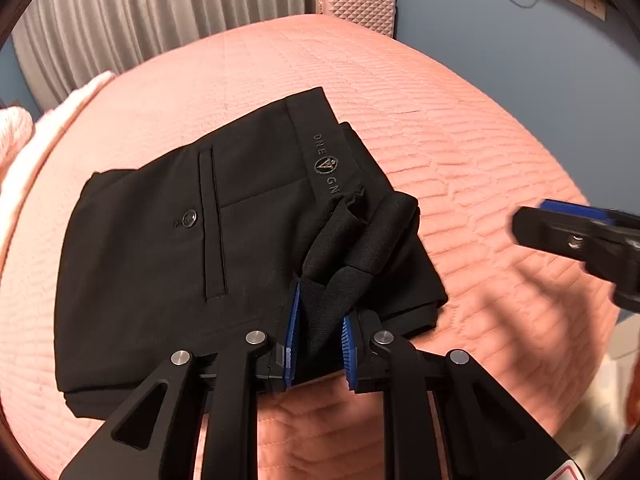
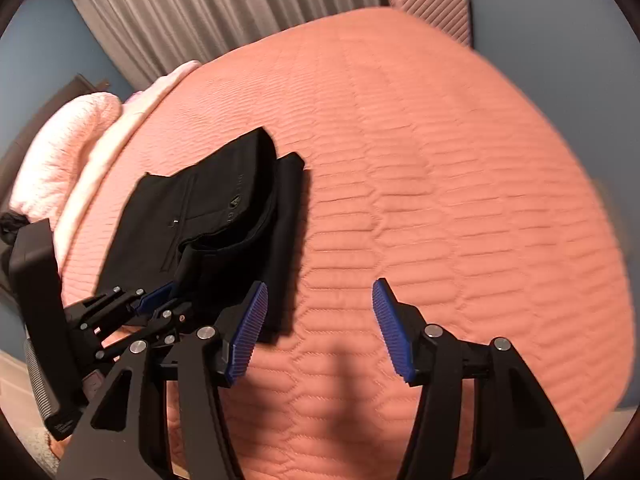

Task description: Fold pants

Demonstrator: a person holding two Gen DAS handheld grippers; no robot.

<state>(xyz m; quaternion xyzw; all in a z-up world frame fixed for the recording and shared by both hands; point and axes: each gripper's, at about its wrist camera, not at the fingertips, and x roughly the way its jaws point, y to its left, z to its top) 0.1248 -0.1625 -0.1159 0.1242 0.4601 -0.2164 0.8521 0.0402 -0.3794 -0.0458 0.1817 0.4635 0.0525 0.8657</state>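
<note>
Pants (image 1: 168,248), black and folded into a thick rectangle, lie on the pink quilted bed (image 1: 460,152), toward its left side and close to the near edge. The top layer shows a welt back pocket with a small button (image 1: 189,218), and a waistband (image 1: 320,148) printed with pale letters and a round logo. Another folded layer sticks out from beneath along the waistband side.

The left gripper (image 1: 320,328) is clenched on a bunched piece of the black fabric at the near right corner of the bundle; the cloth rises in a crumpled fold between its blue pads (image 1: 294,332), pulled up off the stack. In the right wrist view the same gripper (image 2: 160,300) reaches in from the left, at the near edge of the pants (image 2: 208,216).

The right gripper (image 2: 320,332) is released, its blue pads (image 2: 392,332) spread wide with only bedspread showing between them. It hangs over the bed (image 2: 460,200) just to the right of the pants, not touching them. In the left wrist view it (image 1: 532,224) appears blurred at the right edge of the frame.

At the left edge of the bed sit pale pink pillows (image 2: 60,160). Beyond the far edge stand grey curtains (image 1: 160,8) and a pink suitcase (image 1: 356,8) against a blue wall (image 1: 500,40).
</note>
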